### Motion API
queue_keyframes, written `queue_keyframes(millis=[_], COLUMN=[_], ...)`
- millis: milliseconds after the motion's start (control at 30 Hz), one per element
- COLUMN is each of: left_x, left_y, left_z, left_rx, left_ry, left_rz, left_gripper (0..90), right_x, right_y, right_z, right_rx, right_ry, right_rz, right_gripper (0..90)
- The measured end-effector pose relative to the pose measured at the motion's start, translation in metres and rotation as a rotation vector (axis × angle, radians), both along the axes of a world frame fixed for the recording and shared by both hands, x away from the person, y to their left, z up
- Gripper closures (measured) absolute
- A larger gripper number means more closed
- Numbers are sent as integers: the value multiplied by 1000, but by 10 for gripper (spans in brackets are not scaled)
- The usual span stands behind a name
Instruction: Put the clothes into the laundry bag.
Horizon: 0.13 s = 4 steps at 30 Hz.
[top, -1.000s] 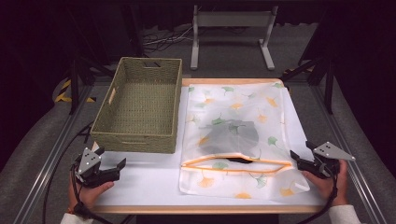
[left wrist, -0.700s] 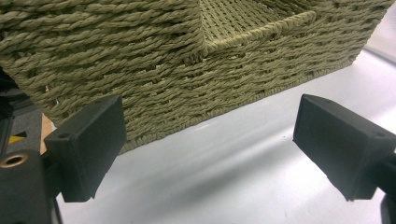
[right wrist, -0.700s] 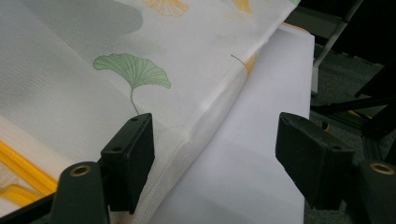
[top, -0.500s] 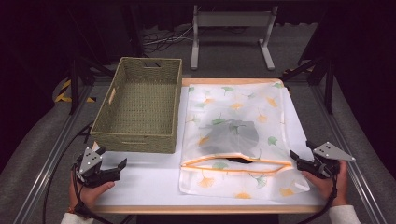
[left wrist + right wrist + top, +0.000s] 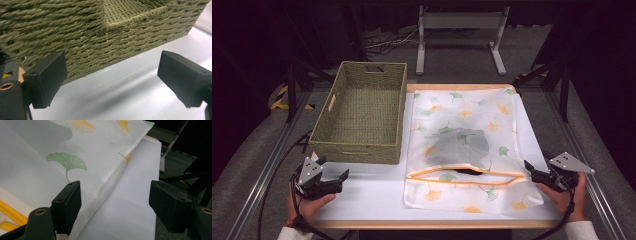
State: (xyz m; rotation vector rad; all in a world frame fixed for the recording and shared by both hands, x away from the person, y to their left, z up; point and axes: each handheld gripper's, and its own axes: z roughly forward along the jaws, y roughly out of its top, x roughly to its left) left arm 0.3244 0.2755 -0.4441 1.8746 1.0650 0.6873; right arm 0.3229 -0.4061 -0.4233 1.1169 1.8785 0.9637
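Little has shifted since the earlier frames: left gripper (image 5: 343,176) has only sunk slightly toward the person, jaws spread, empty. Right gripper (image 5: 528,167), also spread (nothing pinched), sits just beside the mesh laundry bag (image 5: 462,145), whose orange-zippered opening runs crosswise leftward from it. Beyond stands the woven basket (image 5: 362,112).

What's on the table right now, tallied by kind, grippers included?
Woven baskets: 1, the basket, left of the bag.
Mesh laundry bags: 1, the leaf-print bag, orange zip open.
Dark garments: 1, the grey garment inside the bag.
Grippers: 2, the left gripper and the right gripper, both open and holding nothing.
Total: 5
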Motion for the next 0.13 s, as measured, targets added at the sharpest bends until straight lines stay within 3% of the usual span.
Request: queue_keyframes(millis=[133], left_x=[1], left_y=[-1], left_z=[-1], left_rx=[4], left_ry=[4], left_rz=[-2], left_gripper=[95], right_x=[-2], right_y=[-1], right_z=[1], right_rx=[2], right_ry=[-4], right_rz=[-4], right_gripper=[272])
